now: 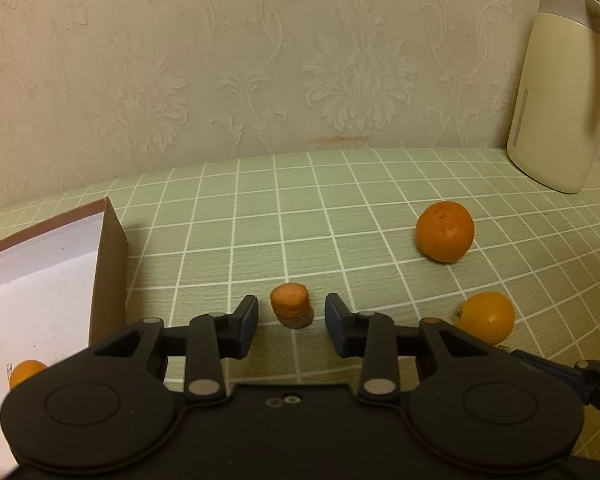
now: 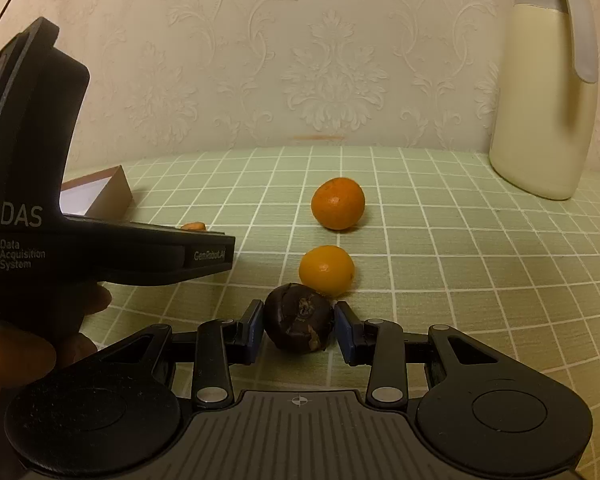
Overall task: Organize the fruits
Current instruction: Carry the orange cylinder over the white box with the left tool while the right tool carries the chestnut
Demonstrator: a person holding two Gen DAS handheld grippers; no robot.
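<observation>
Fruit lies scattered on the green checked surface (image 1: 340, 208), waiting to be gathered, and the open box (image 1: 112, 248) at the left looks like the place meant for it, since one small orange piece (image 1: 26, 372) already sits inside on its white floor.

Nearest the left tool (image 1: 291, 322) is a short orange stump (image 1: 291, 310), cut flat on top and standing upright on the surface just beside the box. It stands between the two fingers with a clear gap on either side, so that tool is parted and grips nothing yet; its jaws bracket the piece, probably to take it across the short way to the box.

The right tool (image 2: 299, 326) has a dark, wrinkled round fruit (image 2: 299, 316) between its fingers. The left pad (image 2: 255, 330) meets its side and the right pad sits against or a hair off the other side, so I judge it clenched on the fruit, which appears to rest on the surface.

Just beyond it, almost touching, is a small yellow-orange fruit (image 2: 326, 270), and farther back a larger orange (image 2: 338, 203). A cream jug (image 2: 544, 92) stands at the far right by the patterned wall.
</observation>
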